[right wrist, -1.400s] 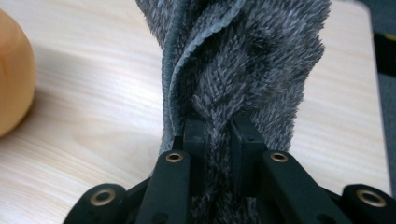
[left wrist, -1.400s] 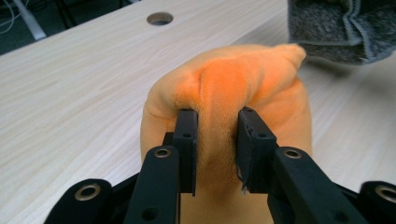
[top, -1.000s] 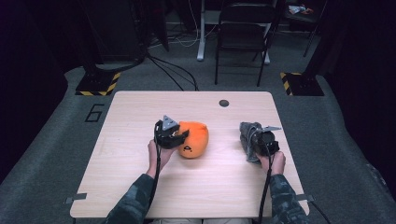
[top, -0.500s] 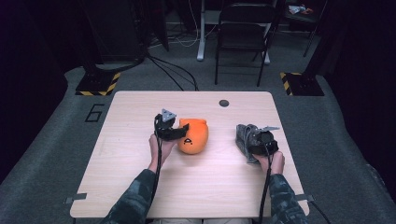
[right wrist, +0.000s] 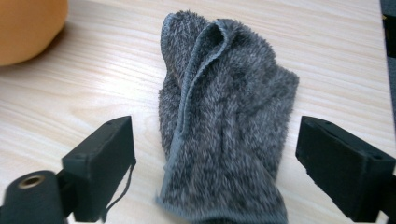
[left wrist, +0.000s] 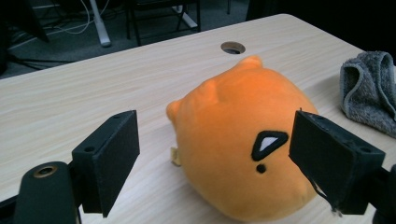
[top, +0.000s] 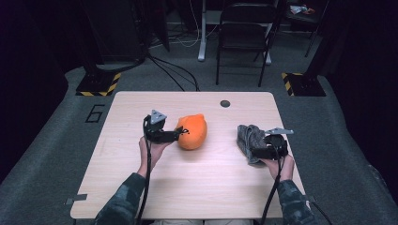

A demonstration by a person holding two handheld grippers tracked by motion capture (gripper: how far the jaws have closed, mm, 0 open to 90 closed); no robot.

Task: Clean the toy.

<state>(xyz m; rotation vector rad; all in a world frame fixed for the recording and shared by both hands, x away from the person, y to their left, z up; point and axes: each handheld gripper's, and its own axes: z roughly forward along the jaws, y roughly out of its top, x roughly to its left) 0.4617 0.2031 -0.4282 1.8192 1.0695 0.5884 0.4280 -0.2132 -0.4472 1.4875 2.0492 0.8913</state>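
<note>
The orange plush (top: 192, 132) lies on the desk (top: 197, 187) left of centre, its face with the small black-and-white mark turned toward the left tool (top: 177, 134). In the left gripper view the plush (left wrist: 243, 154) sits between the two black jaws but the pads stand off it on both sides: the tool (left wrist: 215, 156) is released, its jaws having just been opening, with nothing gripped. The plush's long axis runs away from that tool, ears toward the far edge and the desk's cable hole (top: 225, 103).

To the right, well apart from the plush, a grey towel (top: 248, 138) lies bunched on the desk, its length running roughly near to far. The right tool (top: 256, 151) is just at its near end. In the right gripper view the towel (right wrist: 224, 126) stretches straight ahead between the jaws, which stand wide and clear of the cloth; this tool (right wrist: 215, 163) too is released, and its jaws have just been opening.

So each hand has its own thing directly in front: the left hand (top: 151, 151) is nearer the plush, the right hand (top: 278, 166) nearer the towel. Any re-grasp would likely be a short push forward and a squeeze across the narrow width.
</note>
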